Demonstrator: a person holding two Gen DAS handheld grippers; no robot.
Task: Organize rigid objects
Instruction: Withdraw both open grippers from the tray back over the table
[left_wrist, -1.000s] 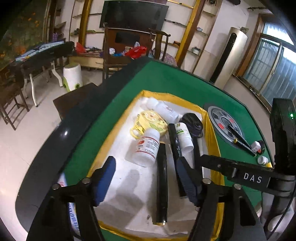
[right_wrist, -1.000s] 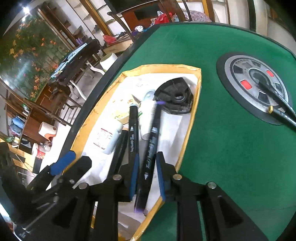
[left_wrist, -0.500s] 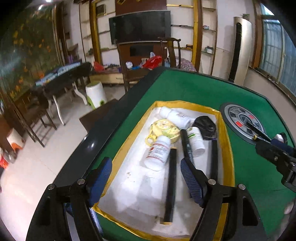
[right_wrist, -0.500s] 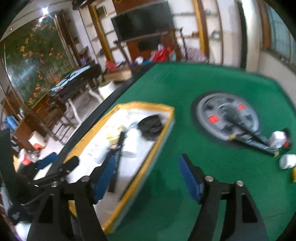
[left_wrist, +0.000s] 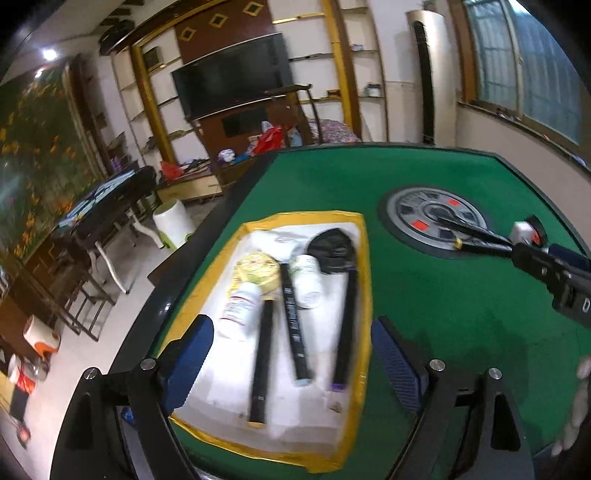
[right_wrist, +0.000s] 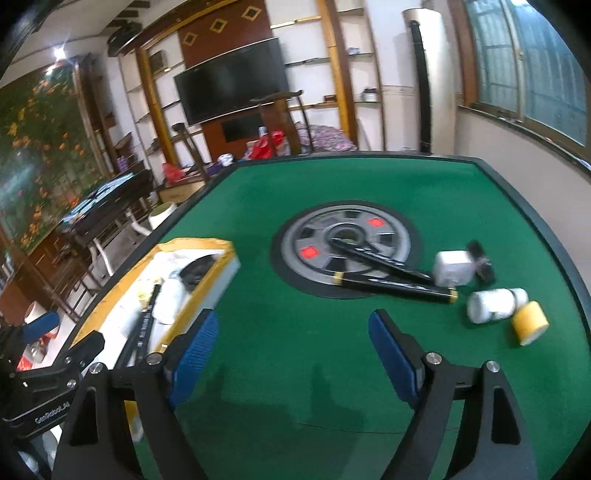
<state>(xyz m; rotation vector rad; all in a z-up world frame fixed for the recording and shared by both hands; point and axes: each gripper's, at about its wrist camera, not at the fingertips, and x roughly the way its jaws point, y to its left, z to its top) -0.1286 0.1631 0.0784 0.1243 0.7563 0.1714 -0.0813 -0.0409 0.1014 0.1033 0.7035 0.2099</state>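
Claws spread wide over a green felt counter (right_wrist: 295, 184), neither holding anything; both have just been opening, with nothing between their blue pads. Left claw (left_wrist: 291, 365) hangs above a yellow-rimmed tray (left_wrist: 364, 295) near the counter's left edge. Inside the tray lie three dark pens side by side: one (left_wrist: 261, 354) on the left, a second (left_wrist: 293, 325) in the middle, a third with a purple tip (left_wrist: 345, 328) along the right rim. Beyond them sit a red-labelled white bottle (left_wrist: 240, 306), a green-labelled white bottle (left_wrist: 308, 280), a yellow round piece (left_wrist: 258, 269) and a black flat piece (left_wrist: 332, 247). Right claw (right_wrist: 291, 354) hovers over bare felt beside the tray. Farther off, two black pens (right_wrist: 388, 280) lie across a grey round dial (right_wrist: 343, 243) at the counter's centre, with a white cube (right_wrist: 452, 267), a white bottle on its side (right_wrist: 491, 304) and a yellow roll (right_wrist: 530, 321) close by.
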